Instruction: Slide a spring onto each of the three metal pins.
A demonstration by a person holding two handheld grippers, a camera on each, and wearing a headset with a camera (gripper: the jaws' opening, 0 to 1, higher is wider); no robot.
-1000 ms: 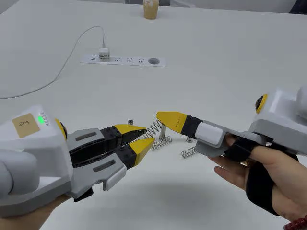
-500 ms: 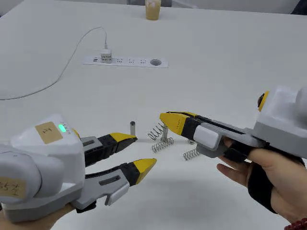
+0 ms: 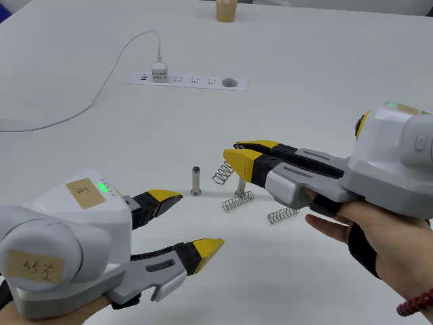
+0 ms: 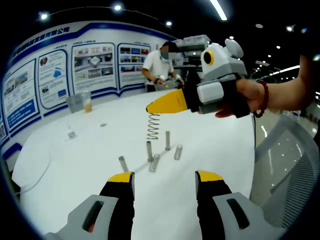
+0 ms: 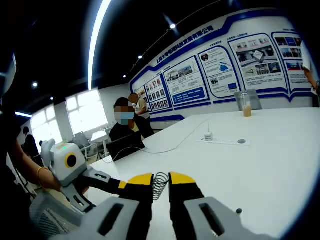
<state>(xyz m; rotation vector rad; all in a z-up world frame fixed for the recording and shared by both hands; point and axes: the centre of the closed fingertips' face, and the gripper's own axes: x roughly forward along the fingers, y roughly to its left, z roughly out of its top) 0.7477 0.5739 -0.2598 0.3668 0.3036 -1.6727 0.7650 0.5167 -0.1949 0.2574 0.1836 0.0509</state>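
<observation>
Evidently nothing is seated yet — right tongs (image 3: 231, 158) are clamping a spring (image 4: 153, 126) over bare pins (image 4: 149, 150) — left tongs (image 3: 193, 220) are gaping.

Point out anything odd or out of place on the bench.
Two springs lie loose on their sides beside the pins, not threaded on. A third spring hangs from the shut right gripper. Nothing looks damaged or spilled.
</observation>
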